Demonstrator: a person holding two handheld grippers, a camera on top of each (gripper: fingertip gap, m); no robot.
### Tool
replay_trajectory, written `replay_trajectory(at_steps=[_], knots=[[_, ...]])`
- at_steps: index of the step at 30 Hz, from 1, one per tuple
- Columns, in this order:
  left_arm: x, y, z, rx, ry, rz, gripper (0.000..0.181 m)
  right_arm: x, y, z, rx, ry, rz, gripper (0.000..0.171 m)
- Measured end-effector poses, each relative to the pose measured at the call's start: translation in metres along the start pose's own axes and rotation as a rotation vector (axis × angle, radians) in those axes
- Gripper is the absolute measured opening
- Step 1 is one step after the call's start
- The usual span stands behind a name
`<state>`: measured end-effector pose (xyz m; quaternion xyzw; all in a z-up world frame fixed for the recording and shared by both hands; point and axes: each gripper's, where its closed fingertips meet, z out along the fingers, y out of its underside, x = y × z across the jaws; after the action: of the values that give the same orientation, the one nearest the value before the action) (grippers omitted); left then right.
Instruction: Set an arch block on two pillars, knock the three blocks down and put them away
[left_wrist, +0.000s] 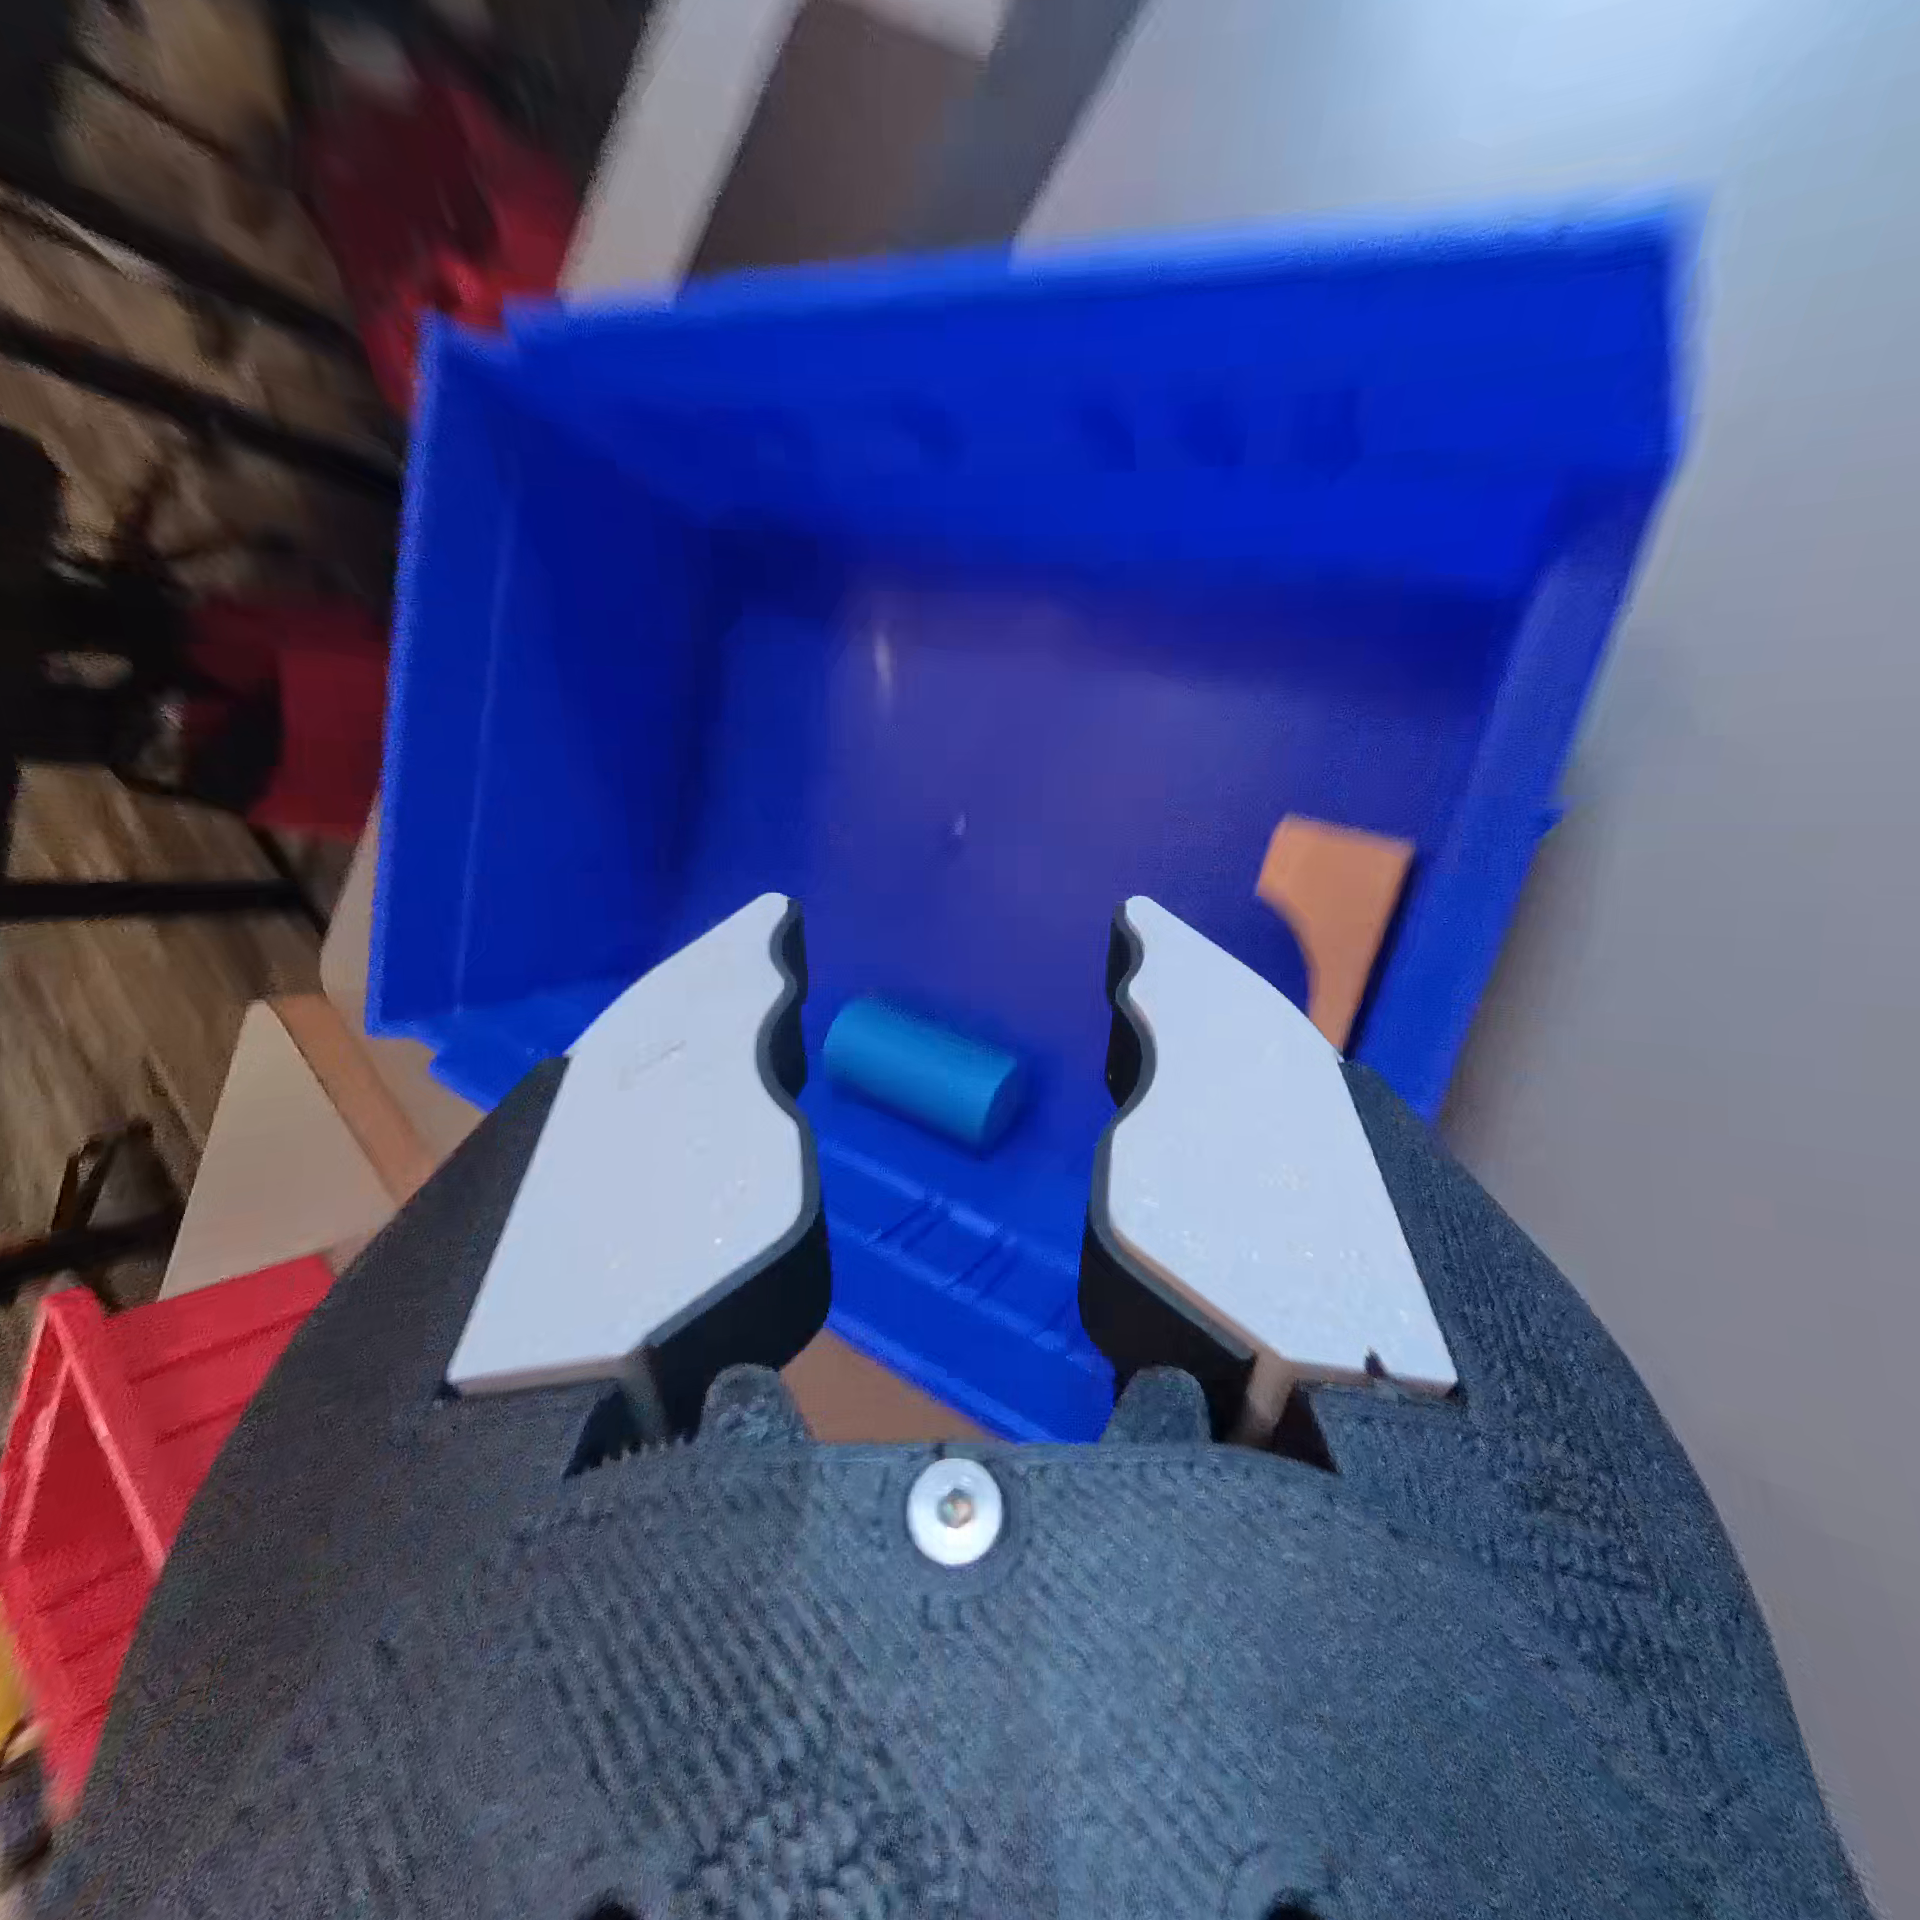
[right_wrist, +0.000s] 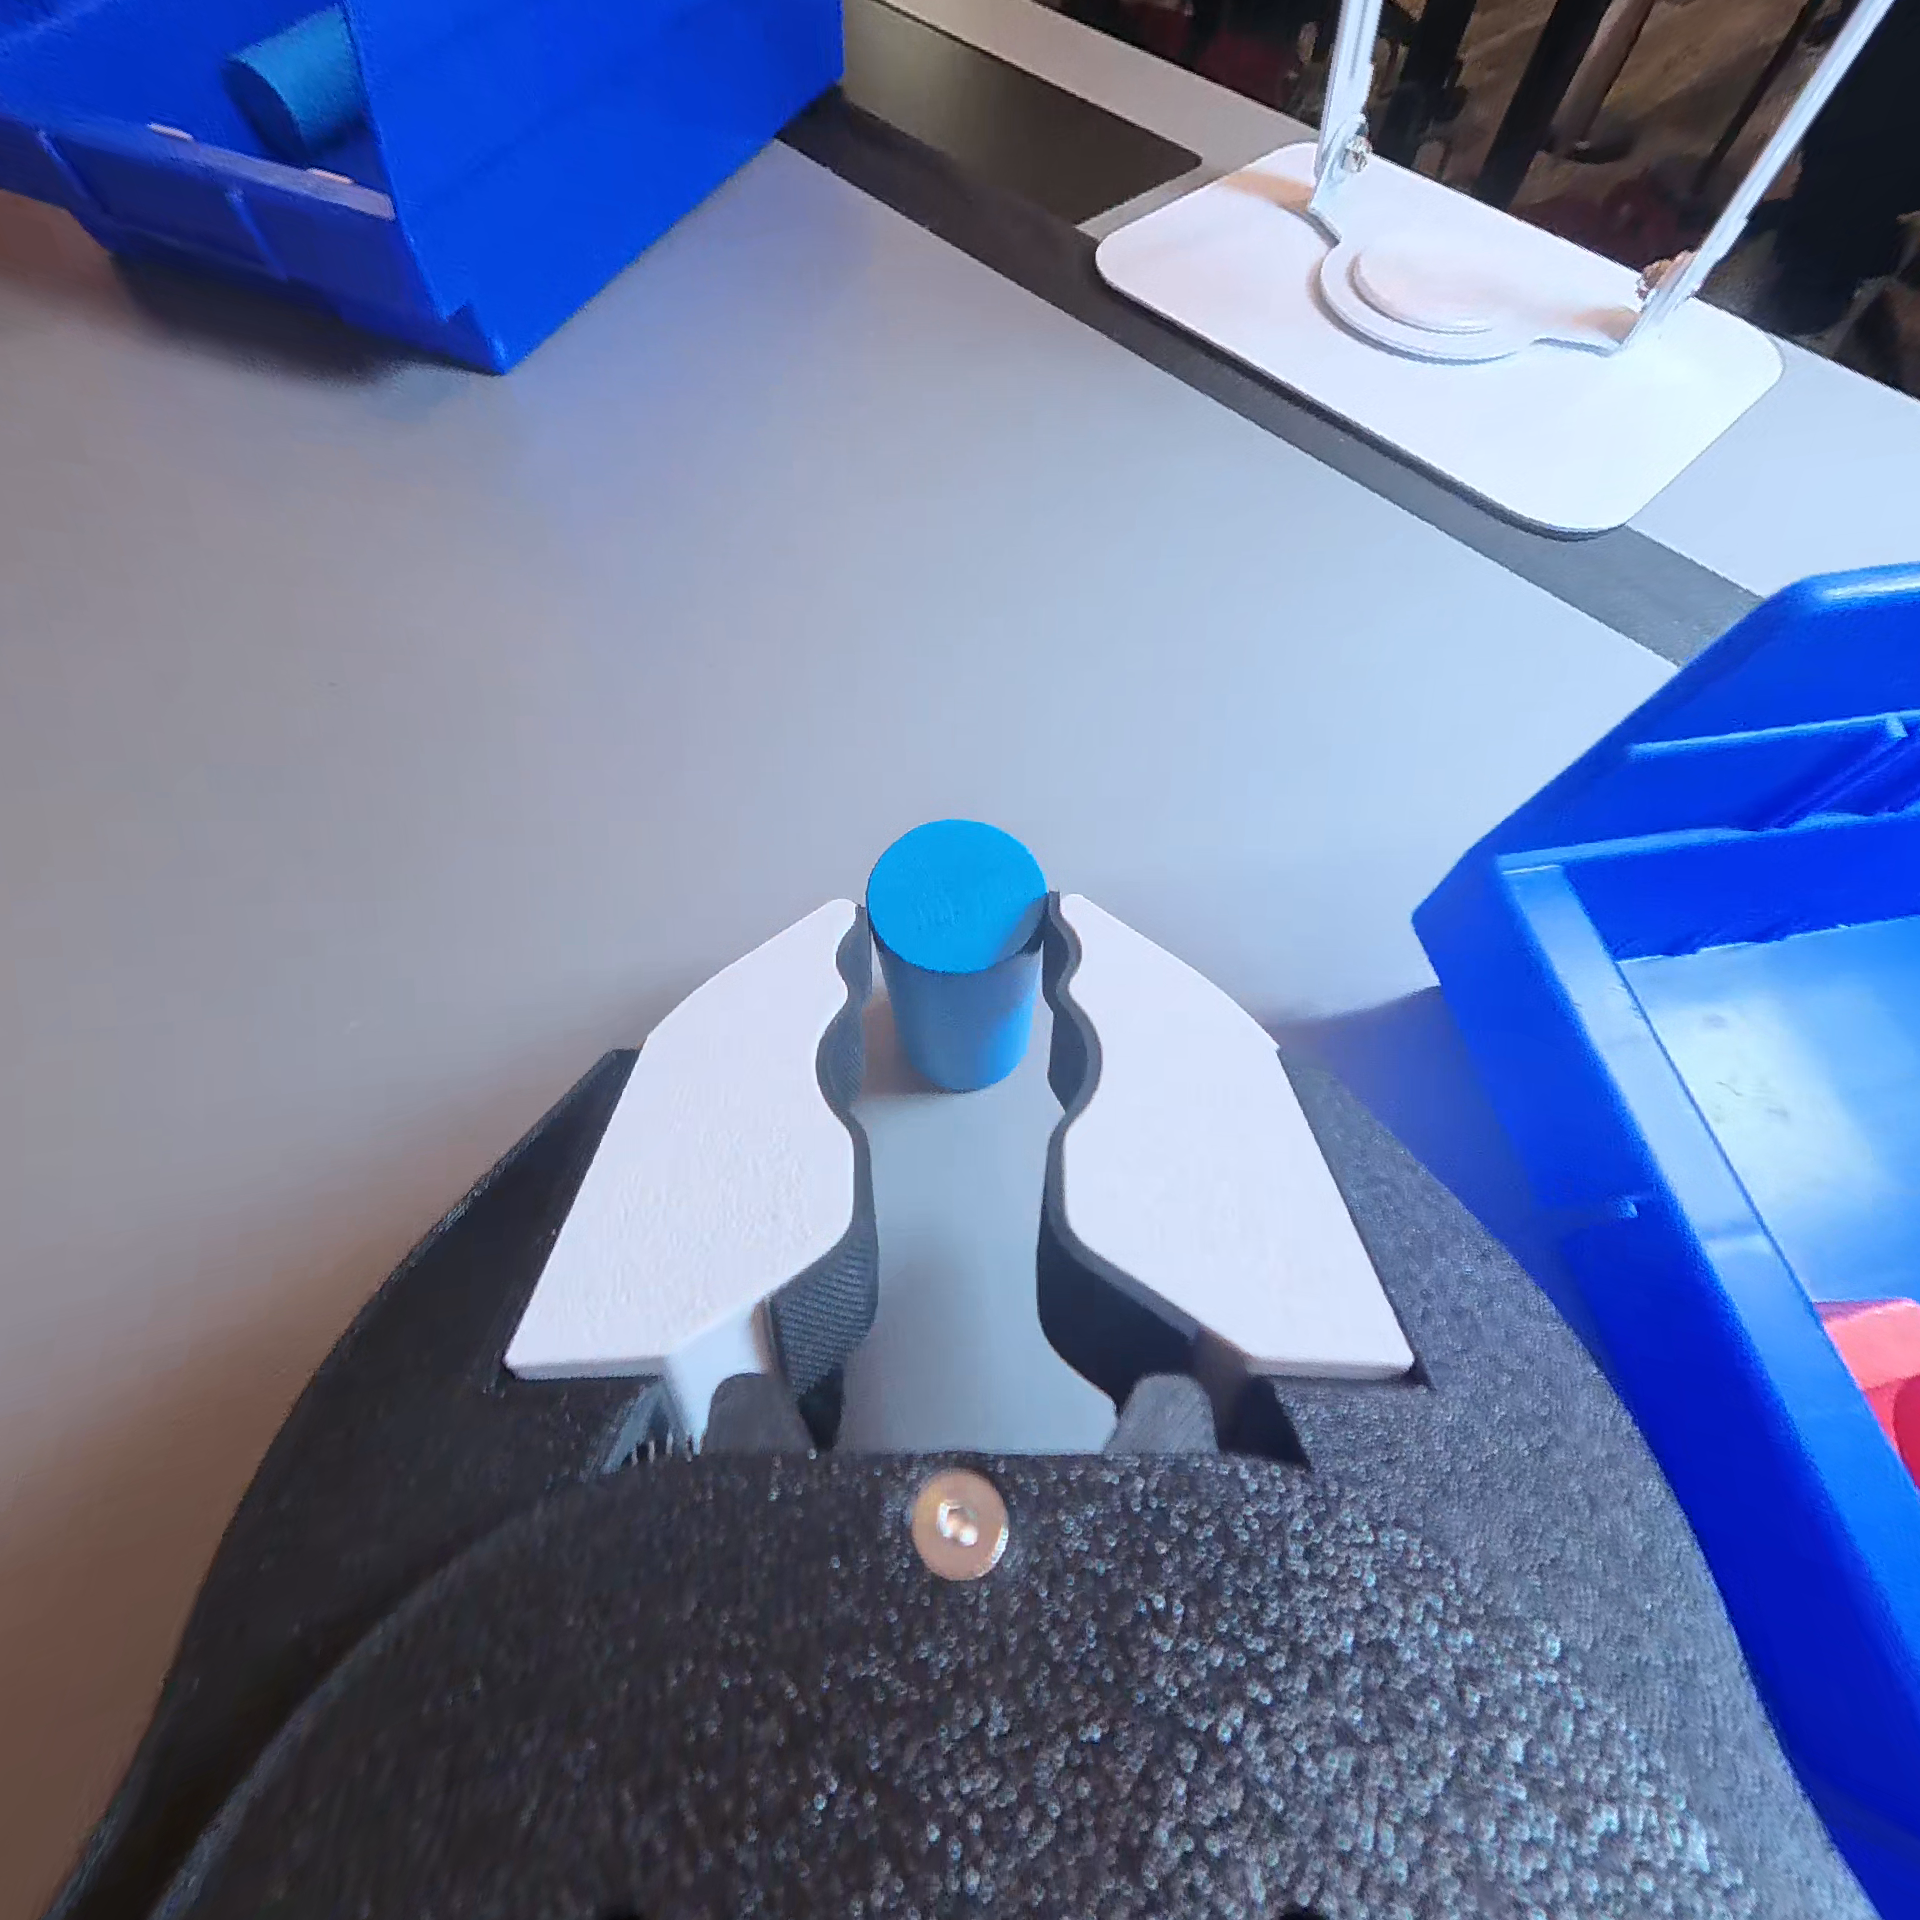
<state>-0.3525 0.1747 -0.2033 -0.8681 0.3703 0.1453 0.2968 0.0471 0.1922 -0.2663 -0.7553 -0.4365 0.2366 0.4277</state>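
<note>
In the left wrist view my left gripper (left_wrist: 956, 914) is open and empty above a blue bin (left_wrist: 623, 623). A blue cylinder pillar (left_wrist: 920, 1075) lies on its side on the bin floor between my fingertips. An orange arch block (left_wrist: 1340, 914) leans in the bin's right corner. In the right wrist view my right gripper (right_wrist: 956, 935) is shut on a second blue cylinder pillar (right_wrist: 956, 997), held upright over the grey table (right_wrist: 520, 623). The first bin (right_wrist: 582, 156) shows at the far left there, with its cylinder (right_wrist: 291, 94) inside.
A second blue bin (right_wrist: 1538, 1039) stands close on the right of my right gripper, with a red object (right_wrist: 1870, 1361) in it. A white stand base (right_wrist: 1455, 364) sits at the table's back right. A red bin (left_wrist: 104, 1455) is at the lower left of the left wrist view. To the orange arch block (left_wrist: 1340, 914): left tips about 7 centimeters, right tips about 35 centimeters.
</note>
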Motion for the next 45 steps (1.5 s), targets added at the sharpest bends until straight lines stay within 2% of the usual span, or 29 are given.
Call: replay_trajectory(at_steps=[2, 5, 9, 15, 17, 21, 27, 30, 32, 35, 37, 40, 45], knots=[[-0.002, 0.029, 0.018, -0.194, 0.129, 0.049, 0.064, -0.003, 0.000, 0.000, 0.000, -0.013, -0.011, 0.032], [-0.004, 0.064, 0.041, -0.431, 0.238, 0.090, 0.082, -0.008, -0.001, 0.001, 0.002, -0.030, -0.023, 0.033], [0.001, 0.091, 0.059, -0.618, 0.337, 0.083, 0.095, -0.011, -0.001, 0.004, 0.003, -0.036, -0.029, 0.040], [0.000, 0.108, 0.065, -0.787, 0.323, 0.172, 0.093, -0.012, 0.004, 0.017, -0.026, -0.021, -0.044, 0.045], [-0.004, 0.112, 0.067, -0.825, 0.292, 0.193, 0.085, -0.011, 0.007, 0.020, -0.041, -0.019, -0.043, 0.035], [-0.009, 0.112, 0.068, -0.837, 0.240, 0.259, 0.069, -0.018, 0.010, 0.017, -0.071, -0.053, -0.058, 0.034], [-0.002, 0.101, 0.058, -0.698, 0.212, 0.323, 0.068, -0.028, 0.011, 0.014, -0.092, -0.082, -0.087, 0.035], [-0.003, 0.085, 0.044, -0.581, 0.157, 0.355, 0.068, -0.028, 0.003, 0.011, -0.048, -0.077, -0.067, 0.056], [-0.006, 0.064, 0.030, -0.452, 0.088, 0.379, 0.068, -0.026, -0.012, 0.005, 0.020, -0.055, -0.049, 0.064], [0.004, 0.012, -0.002, -0.167, -0.031, 0.400, 0.068, -0.028, -0.043, -0.013, 0.165, -0.025, -0.042, 0.065], [0.025, -0.029, -0.029, 0.045, -0.105, 0.429, 0.068, -0.042, -0.064, -0.025, 0.253, -0.070, -0.021, 0.062], [0.081, -0.081, -0.064, 0.342, -0.174, 0.475, 0.068, -0.079, -0.082, -0.035, 0.320, -0.232, 0.037, 0.058], [0.201, -0.139, -0.094, 0.732, -0.127, 0.520, 0.067, -0.144, -0.084, -0.034, 0.313, -0.518, 0.120, 0.057]])
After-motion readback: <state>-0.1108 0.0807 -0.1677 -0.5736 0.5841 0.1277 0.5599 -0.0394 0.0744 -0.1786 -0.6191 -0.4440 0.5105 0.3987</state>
